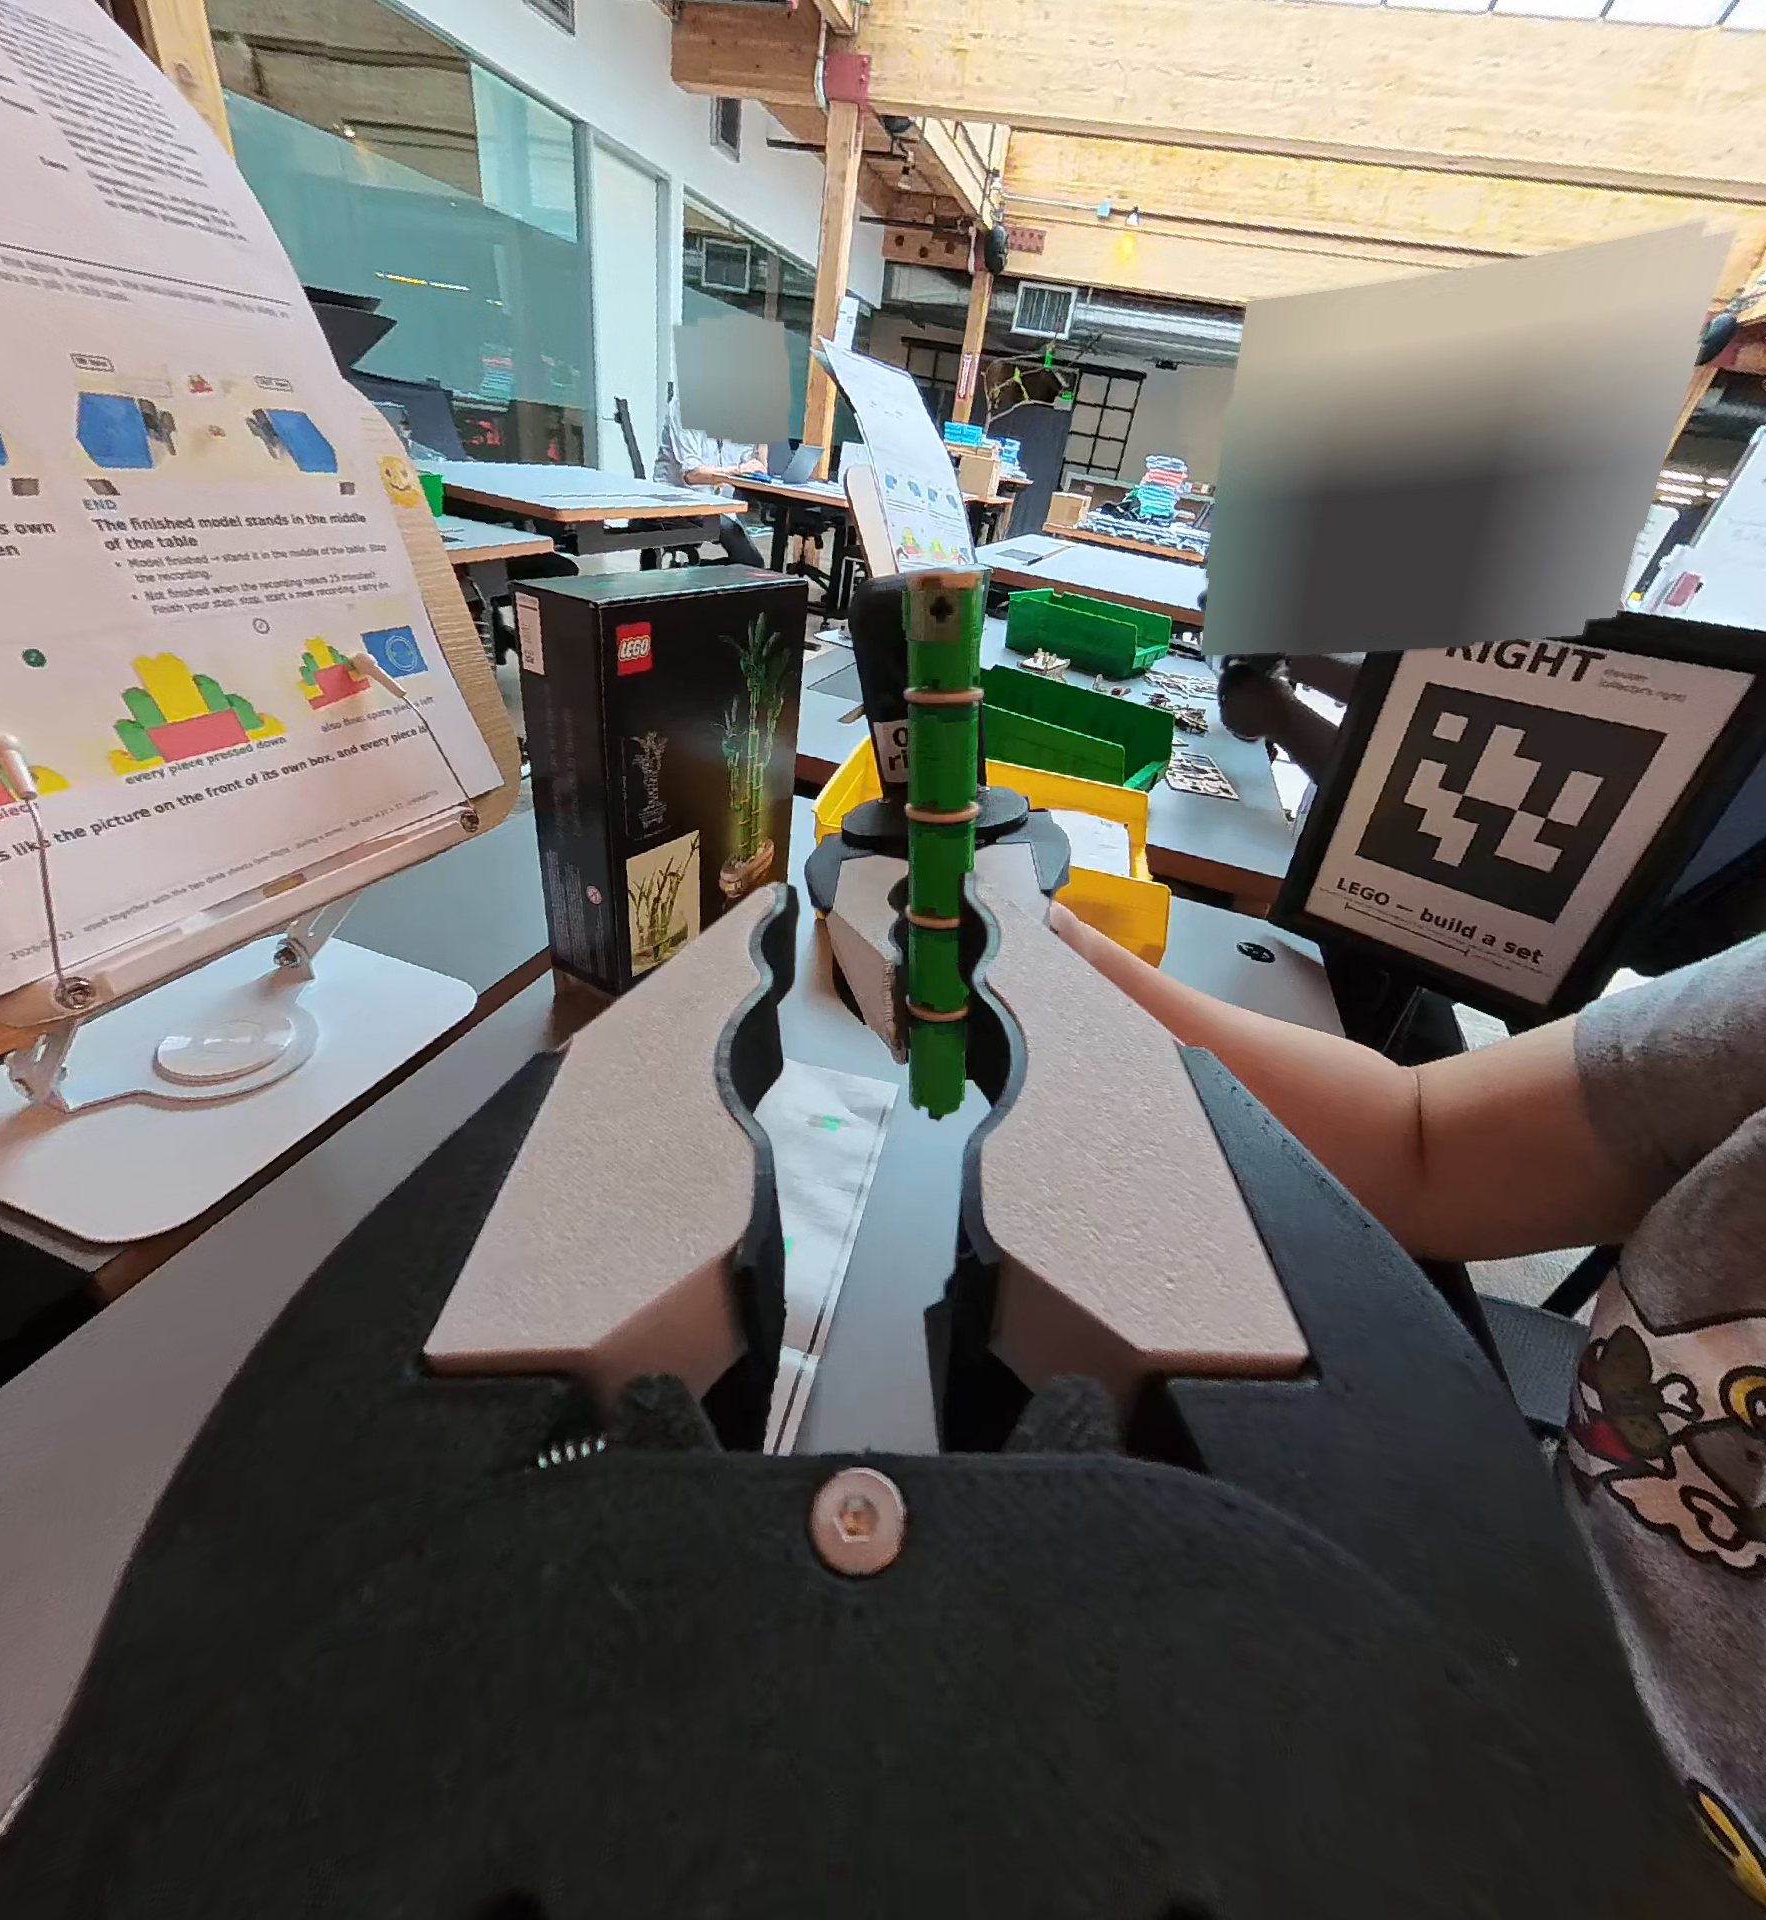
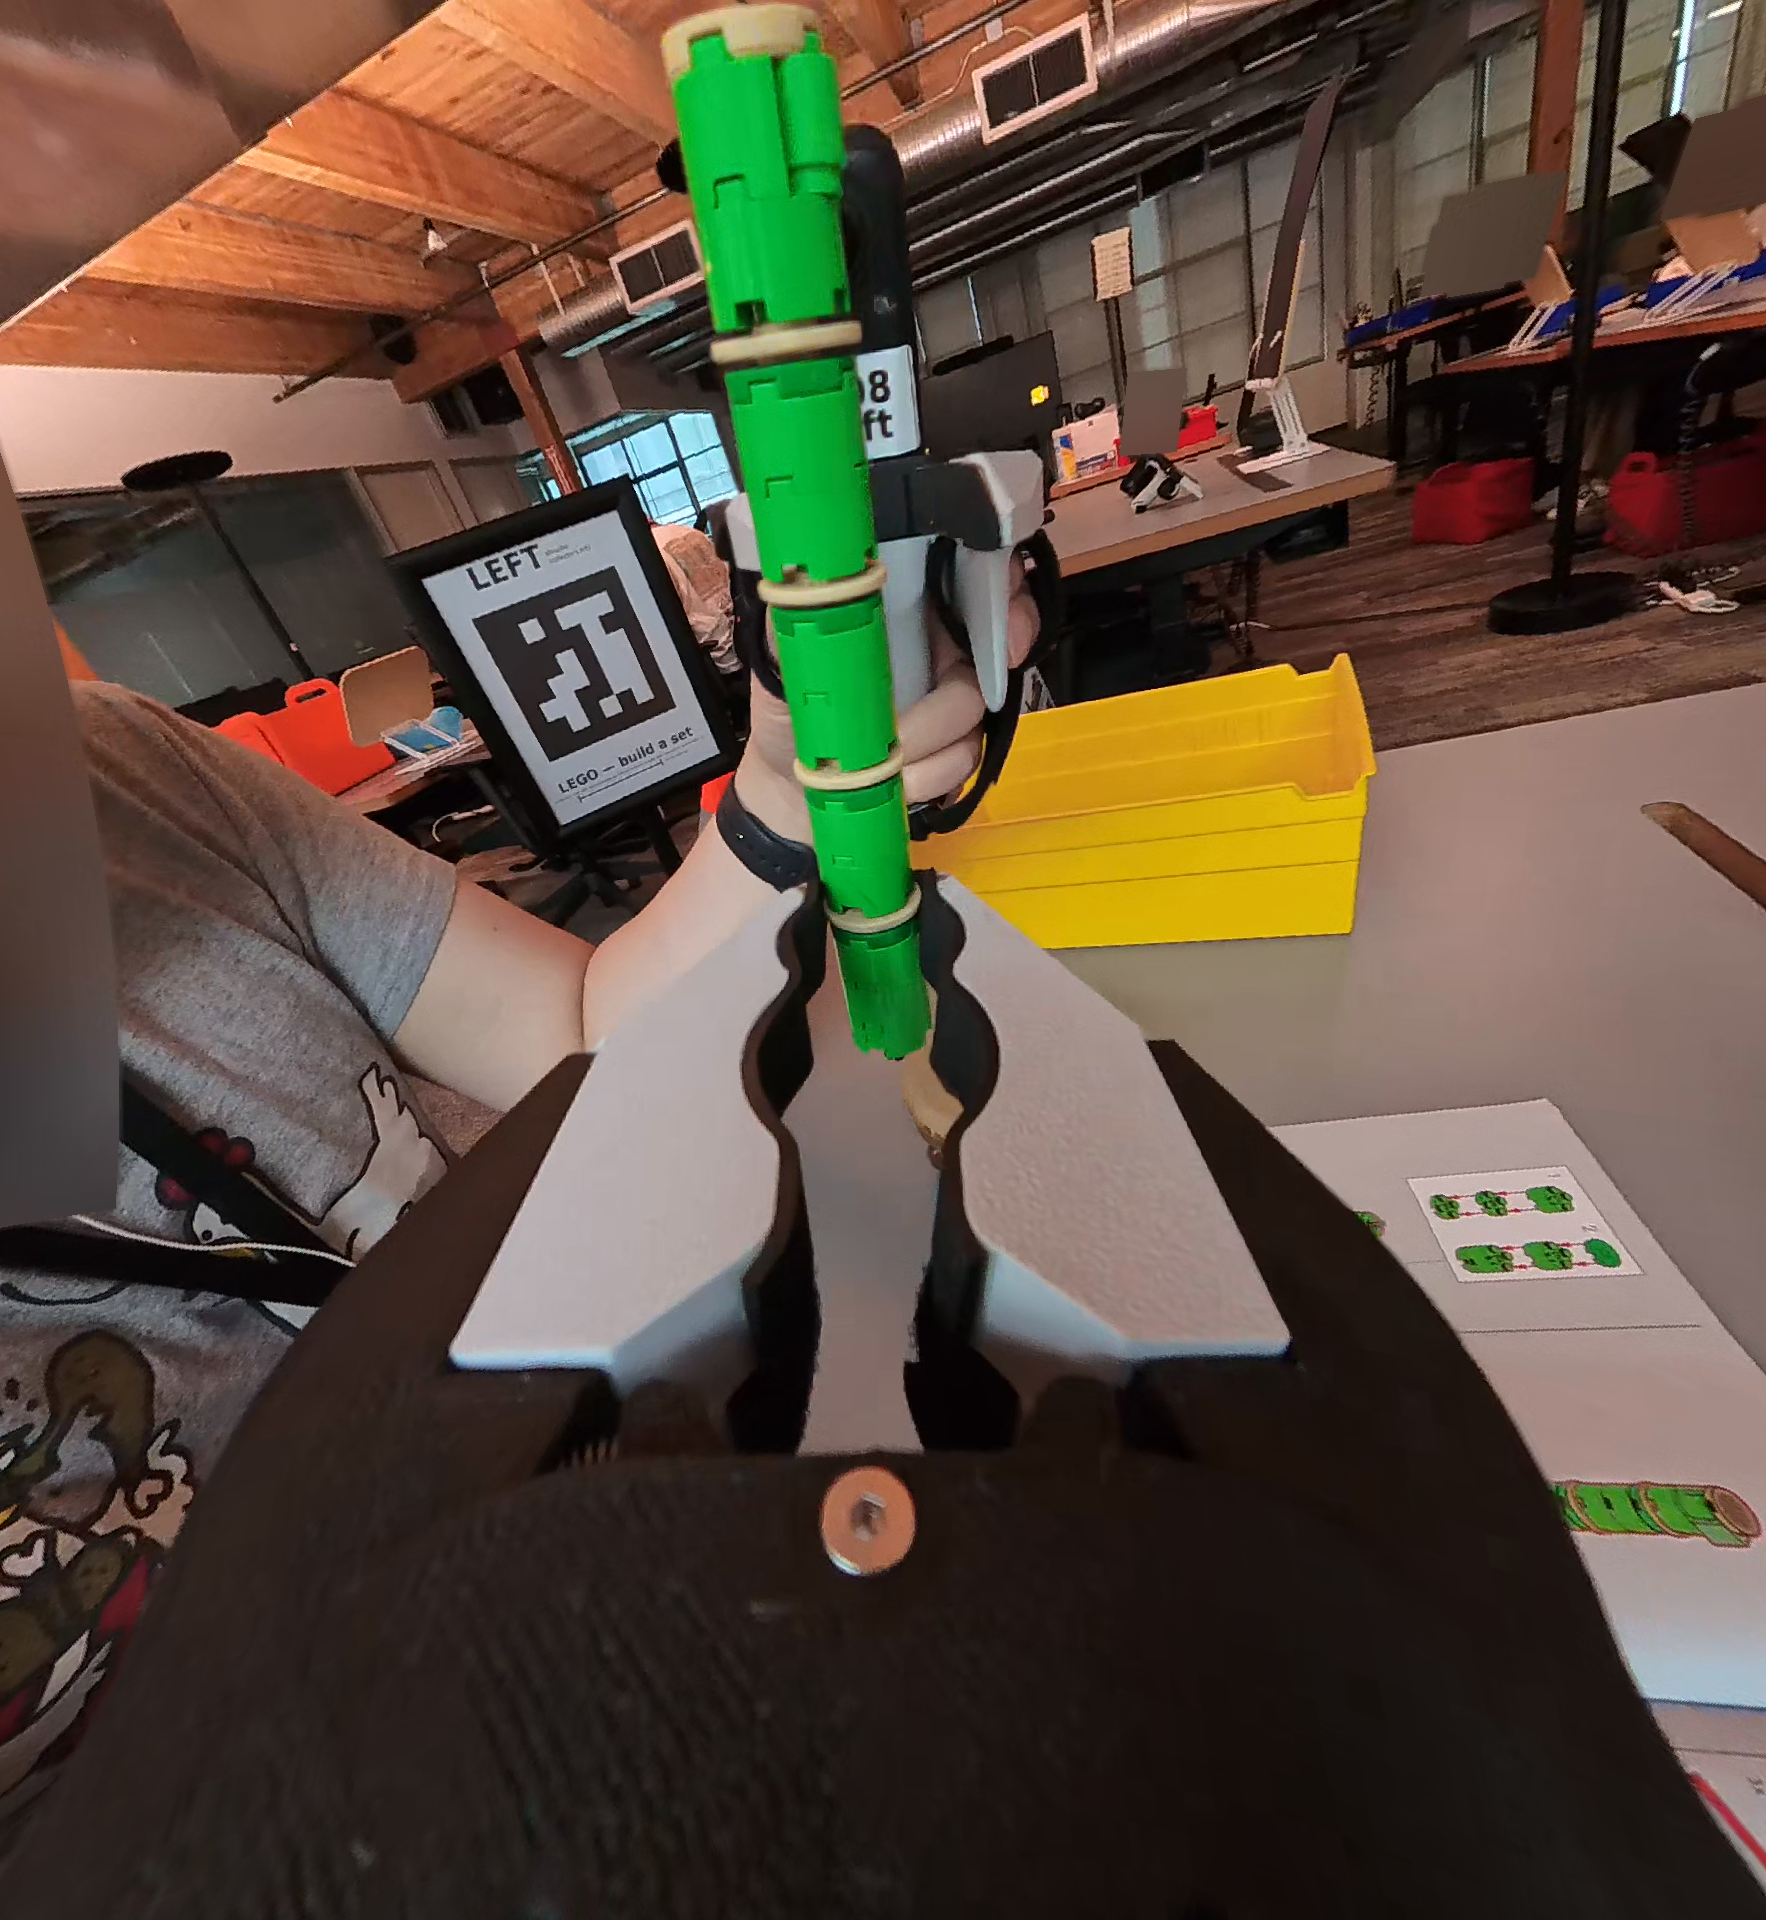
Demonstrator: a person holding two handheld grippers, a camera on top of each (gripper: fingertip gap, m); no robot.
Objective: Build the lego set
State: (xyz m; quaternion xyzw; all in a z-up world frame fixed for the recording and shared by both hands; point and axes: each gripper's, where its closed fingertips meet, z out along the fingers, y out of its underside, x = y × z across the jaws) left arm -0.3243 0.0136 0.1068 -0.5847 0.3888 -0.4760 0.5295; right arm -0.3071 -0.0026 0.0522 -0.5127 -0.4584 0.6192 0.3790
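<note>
A green bamboo stalk (image 2: 817, 499) of stacked lego segments with tan rings stands upright in the air. My right gripper (image 2: 874, 914) is shut on its lower end, and a tan round piece (image 2: 926, 1101) shows just below between the fingers. In the left wrist view the stalk (image 1: 936, 831) rises between the spread fingers of my left gripper (image 1: 889, 914), closer to the right finger. The left gripper is open. The right gripper's fingers (image 1: 863, 966) show behind the stalk. The left gripper's fingers (image 2: 972, 499) show behind the stalk at mid height.
A yellow bin (image 2: 1170, 821) sits on the grey table (image 2: 1533, 935). The black lego box (image 1: 661, 769) and an instruction sheet on a stand (image 1: 162, 582) are at left. The open booklet (image 2: 1544, 1351) lies at right. Framed marker signs (image 1: 1523, 800) and the person's arm (image 1: 1326, 1101) are close by. One gripper's finger ends stand about 6 cm off the other's.
</note>
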